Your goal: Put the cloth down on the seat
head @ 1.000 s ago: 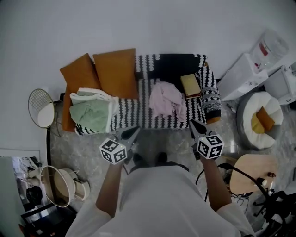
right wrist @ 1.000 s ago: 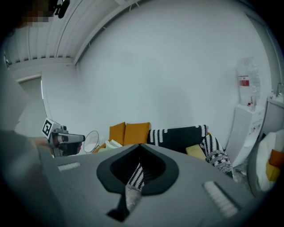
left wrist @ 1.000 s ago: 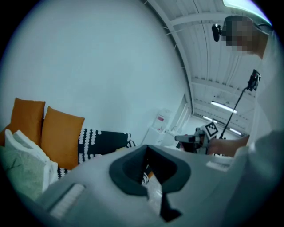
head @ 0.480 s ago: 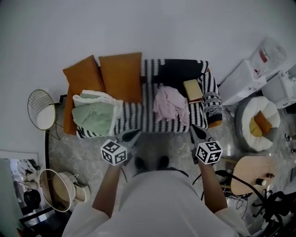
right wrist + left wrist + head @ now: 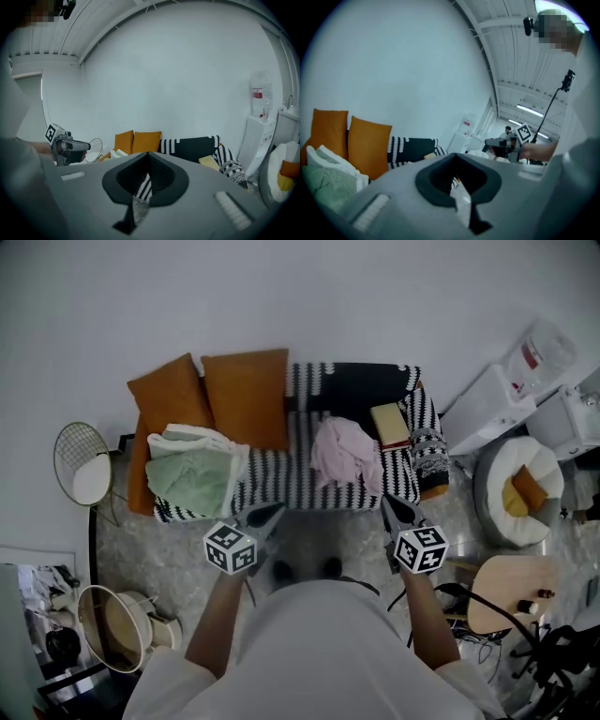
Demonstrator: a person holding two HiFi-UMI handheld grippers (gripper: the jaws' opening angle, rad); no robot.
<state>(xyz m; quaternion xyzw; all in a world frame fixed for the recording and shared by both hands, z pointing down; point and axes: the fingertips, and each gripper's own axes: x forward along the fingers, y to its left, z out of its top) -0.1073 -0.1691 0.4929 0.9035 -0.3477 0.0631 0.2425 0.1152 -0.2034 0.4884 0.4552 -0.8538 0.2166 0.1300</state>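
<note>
A pink cloth (image 5: 347, 454) lies crumpled on the seat of a sofa (image 5: 281, 484) with a black-and-white patterned cover. Neither gripper touches it. My left gripper (image 5: 266, 515) hangs shut in front of the sofa's front edge, left of the cloth, with nothing in it. At the same edge, just below and right of the cloth, my right gripper (image 5: 391, 507) is also shut and empty. In the left gripper view the left gripper (image 5: 457, 185) shows only a thin slit. The right gripper (image 5: 143, 185) looks the same in its own view, and its body hides the cloth.
Two orange cushions (image 5: 246, 395) lean on the sofa back, a green-and-white blanket (image 5: 192, 470) lies on the left seat, and a book (image 5: 388, 425) sits near the right arm. A wire chair (image 5: 82, 462) stands left; a water dispenser (image 5: 497, 395), white pouf (image 5: 525, 488) and wooden table (image 5: 511, 592) stand right.
The view has drifted slightly, so the sofa sits a little further right. Both grippers hold about the same place before the sofa, and the pink cloth lies where it was.
</note>
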